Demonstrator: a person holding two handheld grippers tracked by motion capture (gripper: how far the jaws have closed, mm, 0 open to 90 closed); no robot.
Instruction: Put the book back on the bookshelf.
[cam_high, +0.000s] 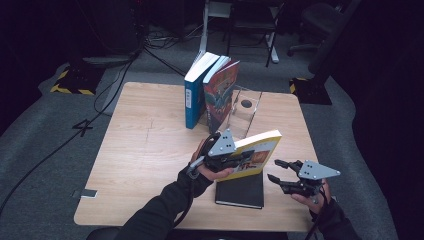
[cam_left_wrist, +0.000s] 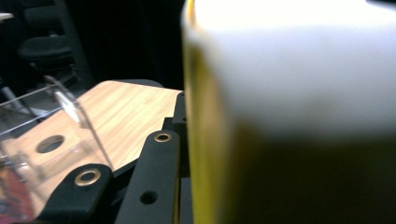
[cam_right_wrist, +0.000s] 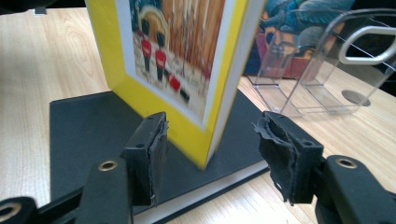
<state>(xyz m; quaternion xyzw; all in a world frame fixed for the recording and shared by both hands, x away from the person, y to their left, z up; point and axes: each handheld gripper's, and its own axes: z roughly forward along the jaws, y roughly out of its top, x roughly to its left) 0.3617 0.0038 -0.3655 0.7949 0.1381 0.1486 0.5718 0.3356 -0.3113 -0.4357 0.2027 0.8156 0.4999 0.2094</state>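
Book: we see the yellow book (cam_high: 256, 156) standing tilted on the black book (cam_high: 240, 192), near the worktop (cam_high: 145, 150) front edge.
Left gripper (cam_high: 231, 161): we see it clamped on the yellow book.
Right gripper (cam_right_wrist: 210, 151): we see its jaws apart, either side of the yellow book's lower corner, pads clear.
Behind: we see two upright books (cam_high: 210, 90) beside a clear holder (cam_high: 246, 112).

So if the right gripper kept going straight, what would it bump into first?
Probably the yellow book. The right gripper has open jaws aimed at its lower corner, which stands on the black book. How near it is stays unclear.
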